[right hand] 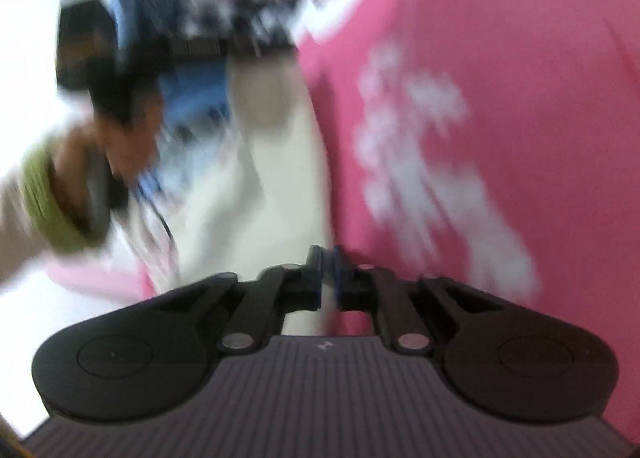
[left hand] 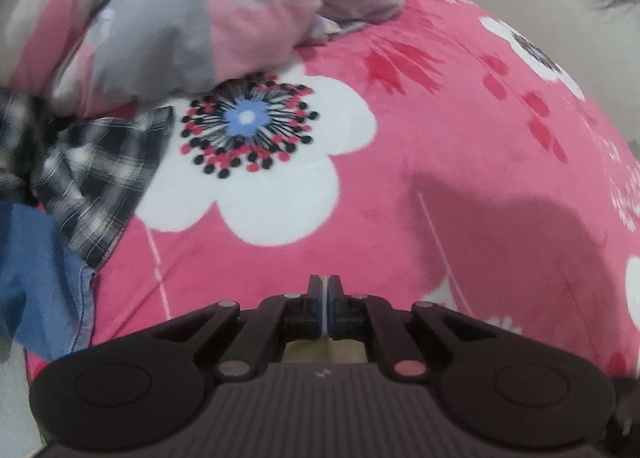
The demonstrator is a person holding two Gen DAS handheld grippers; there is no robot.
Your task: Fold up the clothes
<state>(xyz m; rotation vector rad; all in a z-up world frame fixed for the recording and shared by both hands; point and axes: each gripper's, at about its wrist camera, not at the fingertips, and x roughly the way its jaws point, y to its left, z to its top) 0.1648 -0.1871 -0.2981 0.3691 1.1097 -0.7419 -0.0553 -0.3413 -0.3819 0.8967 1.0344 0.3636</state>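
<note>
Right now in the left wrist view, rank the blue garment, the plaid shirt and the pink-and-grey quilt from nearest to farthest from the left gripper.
1. Blue garment: lower left, nearest the left gripper.
2. Plaid shirt: left, just beyond the blue one.
3. Pink-and-grey quilt: upper left, bunched at the far end of the bed.

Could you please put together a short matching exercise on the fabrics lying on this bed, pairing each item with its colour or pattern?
Items:
1. bedspread
2. shirt
3. garment
4. duvet

Descriptions:
A. plain blue
B. pink with big white flowers
C. black and white plaid
D. pink and grey patches, bunched up

Pairs: 1-B, 2-C, 3-A, 4-D
</note>
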